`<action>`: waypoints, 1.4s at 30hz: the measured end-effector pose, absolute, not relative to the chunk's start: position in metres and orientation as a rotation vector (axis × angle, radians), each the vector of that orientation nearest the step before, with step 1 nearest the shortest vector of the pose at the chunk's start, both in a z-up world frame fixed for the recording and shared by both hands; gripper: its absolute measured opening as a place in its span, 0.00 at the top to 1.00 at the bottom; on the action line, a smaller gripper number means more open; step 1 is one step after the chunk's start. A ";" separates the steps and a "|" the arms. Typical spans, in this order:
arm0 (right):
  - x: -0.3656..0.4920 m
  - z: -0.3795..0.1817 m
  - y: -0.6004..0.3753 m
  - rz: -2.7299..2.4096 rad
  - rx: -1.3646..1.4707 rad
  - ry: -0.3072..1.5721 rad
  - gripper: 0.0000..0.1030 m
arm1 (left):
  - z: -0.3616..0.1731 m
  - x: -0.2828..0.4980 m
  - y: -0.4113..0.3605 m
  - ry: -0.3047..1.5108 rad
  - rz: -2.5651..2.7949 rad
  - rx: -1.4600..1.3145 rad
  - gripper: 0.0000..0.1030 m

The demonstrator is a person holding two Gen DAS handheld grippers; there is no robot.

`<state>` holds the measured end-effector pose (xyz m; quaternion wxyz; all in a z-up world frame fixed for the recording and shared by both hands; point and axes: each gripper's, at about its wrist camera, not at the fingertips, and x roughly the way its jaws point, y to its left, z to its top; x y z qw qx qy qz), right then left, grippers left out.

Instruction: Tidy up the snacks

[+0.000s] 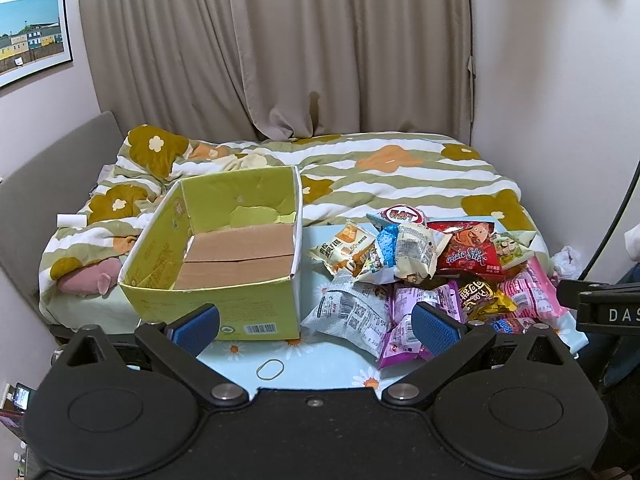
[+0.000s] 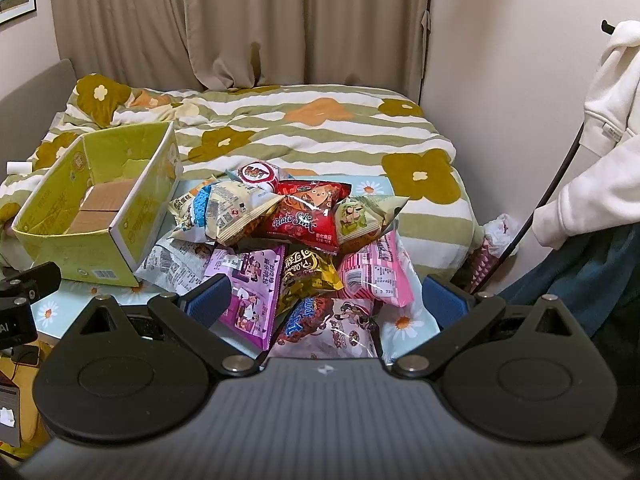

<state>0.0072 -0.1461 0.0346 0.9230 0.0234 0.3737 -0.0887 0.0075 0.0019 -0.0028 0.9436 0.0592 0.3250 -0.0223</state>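
Right gripper (image 2: pixel 326 304), jaws spread, empty, above heap of crinkly foil snack packets (image 2: pixel 296 236); left gripper (image 1: pixel 316 326) likewise agape. Empty green cardboard box (image 1: pixel 224 256) beside heap (take top red packet first).

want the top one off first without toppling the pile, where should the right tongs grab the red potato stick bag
Pinch the crimped bottom edge of the red foil potato stick bag, coming from above and the near side with the open right tongs. It lies flat on top of the snack pile, face up, and that seam overhangs the purple packet, so the thin edge is free.
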 end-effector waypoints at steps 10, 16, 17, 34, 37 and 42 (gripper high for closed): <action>0.016 0.033 -0.147 -0.172 0.042 0.763 0.00 | -0.002 0.009 0.003 0.664 -0.042 0.122 0.00; 0.015 0.032 -0.144 -0.171 0.036 0.757 0.00 | -0.001 0.011 0.005 0.664 -0.046 0.113 0.00; 0.015 0.032 -0.143 -0.170 0.035 0.756 0.00 | -0.001 0.011 0.005 0.663 -0.047 0.113 0.00; 0.014 0.035 -0.140 -0.169 0.028 0.750 0.00 | 0.001 0.013 0.003 0.658 -0.044 0.116 0.00; 0.014 0.035 -0.140 -0.170 0.029 0.751 0.00 | 0.002 0.014 0.003 0.658 -0.045 0.117 0.00; 0.014 0.036 -0.140 -0.173 0.031 0.748 0.00 | 0.003 0.016 0.002 0.660 -0.050 0.118 0.00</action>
